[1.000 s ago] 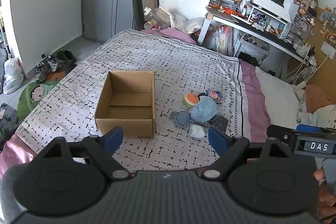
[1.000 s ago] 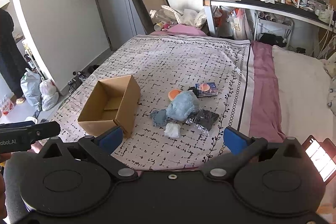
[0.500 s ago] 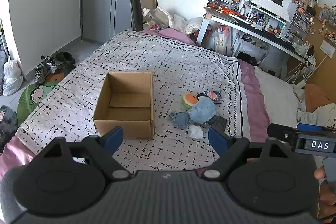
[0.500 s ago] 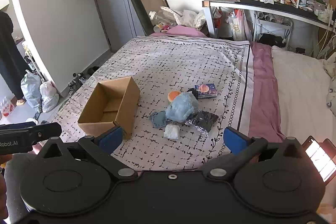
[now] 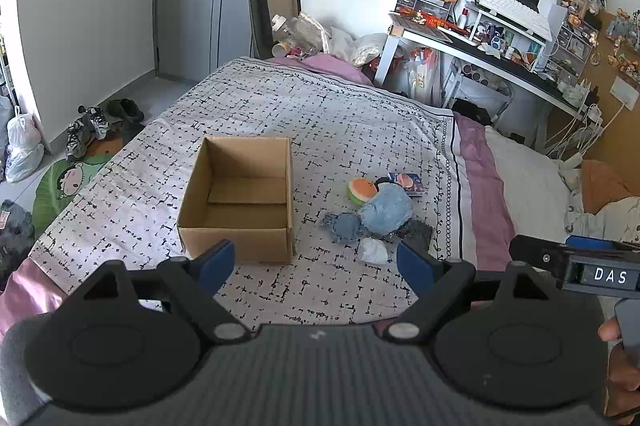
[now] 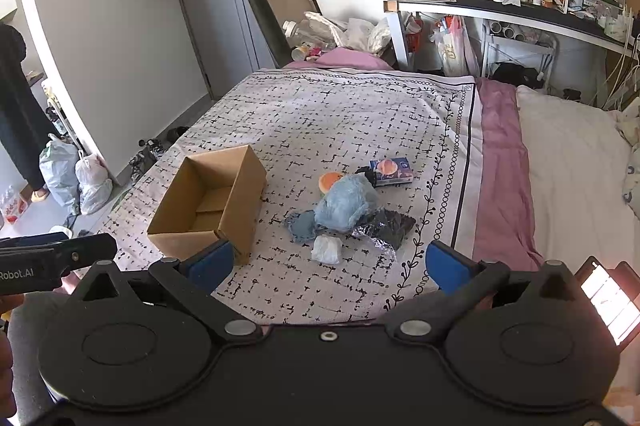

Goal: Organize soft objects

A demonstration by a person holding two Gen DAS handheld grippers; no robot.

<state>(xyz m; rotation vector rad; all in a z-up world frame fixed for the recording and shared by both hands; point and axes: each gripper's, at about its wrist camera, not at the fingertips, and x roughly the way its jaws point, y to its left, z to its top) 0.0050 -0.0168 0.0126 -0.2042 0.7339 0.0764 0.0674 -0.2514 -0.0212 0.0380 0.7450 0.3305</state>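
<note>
Patterned bed [image 5: 304,114]; cardboard box [image 5: 240,202]; soft-object pile [image 5: 380,214]

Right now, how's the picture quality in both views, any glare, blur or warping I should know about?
Left wrist view: even daylight, sharp on the cardboard box and soft pile, strong fisheye bending at the edges, dark corners. Right wrist view: same warping, bed well lit, but a phone screen at lower right is blown out to white glare.

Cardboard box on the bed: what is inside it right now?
The cardboard box shows only bare floor flaps. Its near wall hides the front strip of the floor, so that part cannot be checked.
</note>
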